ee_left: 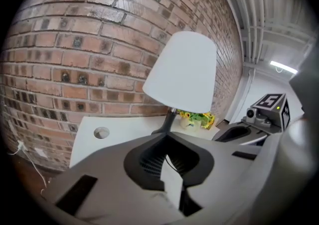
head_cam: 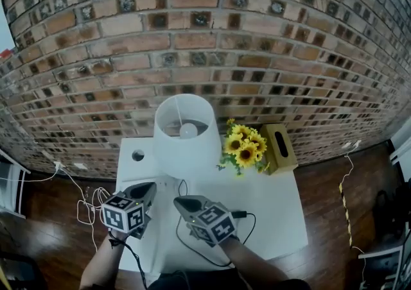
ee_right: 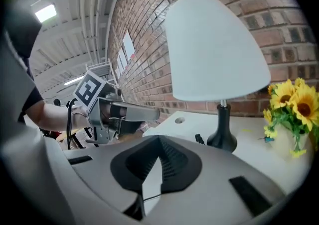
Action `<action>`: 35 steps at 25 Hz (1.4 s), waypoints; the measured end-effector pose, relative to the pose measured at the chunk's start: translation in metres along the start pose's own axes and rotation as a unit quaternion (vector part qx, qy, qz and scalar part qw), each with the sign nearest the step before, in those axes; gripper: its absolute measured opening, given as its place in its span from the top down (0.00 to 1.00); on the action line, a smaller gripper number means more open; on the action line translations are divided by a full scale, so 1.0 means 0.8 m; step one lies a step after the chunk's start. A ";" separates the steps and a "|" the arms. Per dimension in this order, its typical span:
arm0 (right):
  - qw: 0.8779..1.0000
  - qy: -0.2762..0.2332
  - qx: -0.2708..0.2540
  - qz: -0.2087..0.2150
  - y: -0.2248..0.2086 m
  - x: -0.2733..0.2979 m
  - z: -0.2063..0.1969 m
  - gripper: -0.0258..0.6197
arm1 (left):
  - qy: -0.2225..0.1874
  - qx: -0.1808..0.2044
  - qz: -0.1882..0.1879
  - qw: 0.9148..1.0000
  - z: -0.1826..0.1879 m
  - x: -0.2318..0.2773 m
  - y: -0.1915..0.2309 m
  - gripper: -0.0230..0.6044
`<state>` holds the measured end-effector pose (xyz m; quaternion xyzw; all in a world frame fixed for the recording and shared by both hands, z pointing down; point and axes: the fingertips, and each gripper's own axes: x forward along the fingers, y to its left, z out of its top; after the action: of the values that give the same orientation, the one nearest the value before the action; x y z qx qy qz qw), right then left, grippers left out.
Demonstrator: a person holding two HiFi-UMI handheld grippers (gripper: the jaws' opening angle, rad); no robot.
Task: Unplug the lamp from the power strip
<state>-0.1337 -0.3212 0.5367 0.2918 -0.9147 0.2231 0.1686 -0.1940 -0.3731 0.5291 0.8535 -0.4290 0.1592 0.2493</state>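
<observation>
Seemingly unplugged, a black corded plug (head_cam: 239,214) lies just beside the right tool (ee_right: 158,144). That and the left tool (ee_left: 168,142) hover clenched, empty.

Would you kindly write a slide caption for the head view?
Left gripper and right gripper, both shut, over a white table with a lamp, sunflowers and tissue box.

You're in a home-style set inside a hall: red brick wall (head_cam: 205,38), white-shaded table lamp (head_cam: 186,135), yellow sunflowers (head_cam: 245,146), bare piped ceiling (ee_left: 259,15).
</observation>
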 end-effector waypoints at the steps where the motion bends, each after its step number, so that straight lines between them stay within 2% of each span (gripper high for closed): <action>1: 1.000 -0.004 -0.004 0.000 0.004 -0.001 0.005 0.97 | -0.008 0.002 -0.001 1.000 0.005 -0.006 -0.002 0.97; 9: 0.999 -0.028 -0.031 -0.007 0.041 -0.004 0.036 0.97 | -0.052 0.004 -0.010 0.999 0.027 -0.059 -0.008 0.97; 15: 0.998 -0.034 -0.043 -0.014 0.067 -0.008 0.050 0.97 | -0.078 -0.016 -0.025 0.996 0.031 -0.087 -0.004 0.97; 19: 0.998 -0.036 -0.050 -0.017 0.082 -0.021 0.057 0.97 | -0.082 -0.049 -0.039 0.995 0.019 -0.090 -0.007 0.97; 22: 0.997 -0.047 -0.051 -0.019 0.085 -0.032 0.064 0.97 | -0.088 -0.050 -0.043 0.994 0.020 -0.094 -0.014 0.97; 30: 0.995 -0.093 -0.047 -0.013 0.085 -0.069 0.086 0.97 | -0.107 -0.036 -0.017 0.993 0.041 -0.117 -0.031 0.97; 35: 0.993 -0.105 -0.050 0.005 0.077 -0.096 0.088 0.97 | -0.113 -0.026 0.001 0.993 0.048 -0.113 -0.061 0.97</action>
<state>-0.1248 -0.2766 0.4248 0.3006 -0.9386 0.1464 0.0847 -0.2046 -0.3105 0.4391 0.8588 -0.4594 0.0505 0.2212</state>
